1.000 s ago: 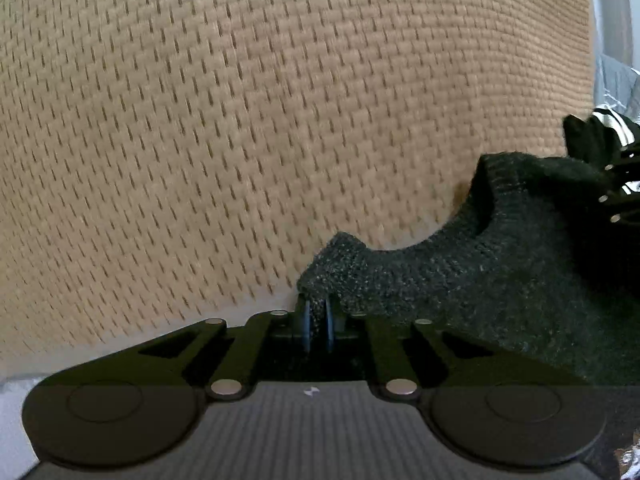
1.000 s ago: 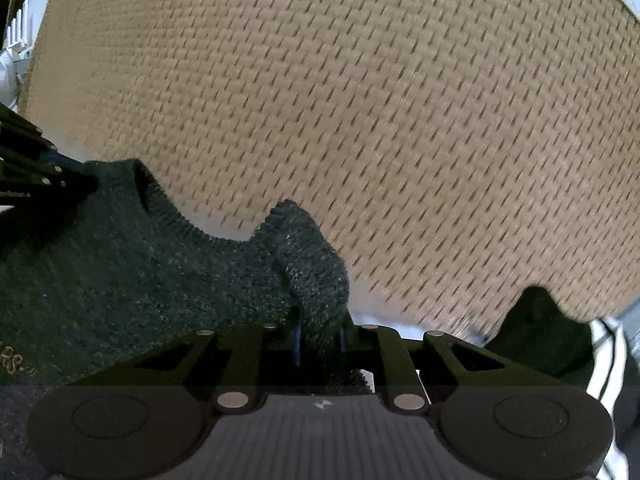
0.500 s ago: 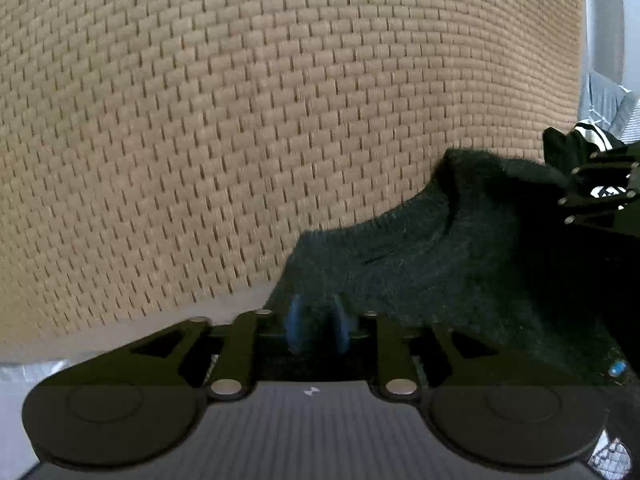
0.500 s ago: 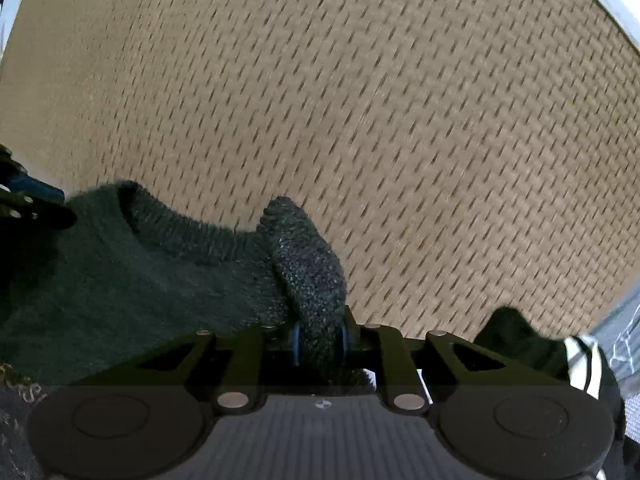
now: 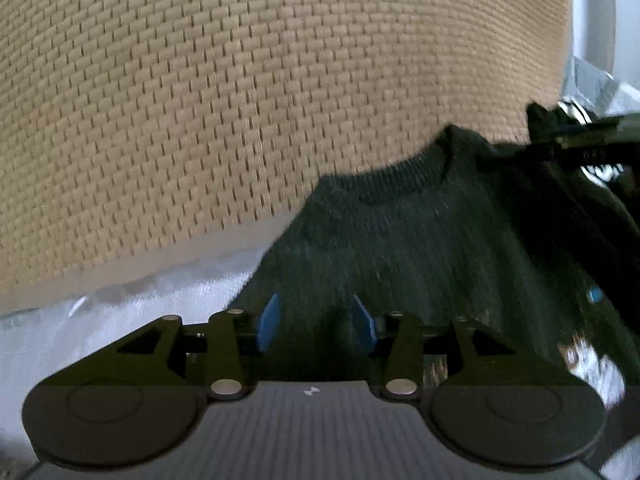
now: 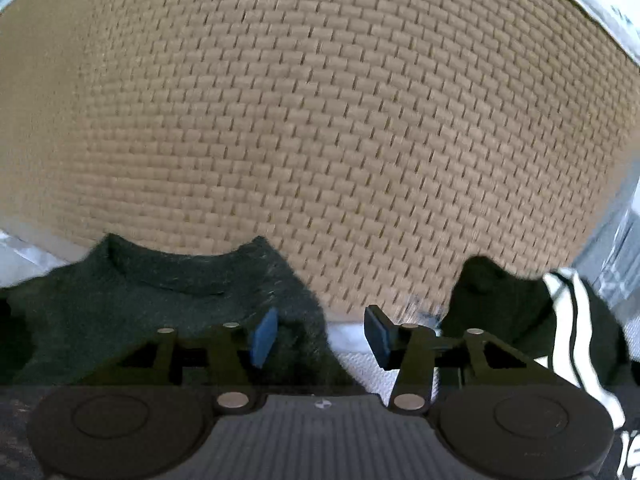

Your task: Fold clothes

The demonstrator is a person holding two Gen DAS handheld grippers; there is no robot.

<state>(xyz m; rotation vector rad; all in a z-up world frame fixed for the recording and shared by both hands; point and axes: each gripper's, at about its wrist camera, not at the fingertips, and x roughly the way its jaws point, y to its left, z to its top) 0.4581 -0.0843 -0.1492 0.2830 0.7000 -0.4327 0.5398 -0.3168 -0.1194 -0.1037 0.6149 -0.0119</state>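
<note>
Left wrist view shows the left gripper (image 5: 316, 322) with jaws apart over the dark sweater (image 5: 420, 240), which lies on the woven mat (image 5: 240, 100). Right gripper (image 6: 318, 336) is spread too, the sweater's shoulder between its jaws.

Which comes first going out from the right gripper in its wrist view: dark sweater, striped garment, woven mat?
1. Dark sweater: left, at the gripper's left finger.
2. Striped garment: right, slightly farther.
3. Woven mat: beyond both.
</note>
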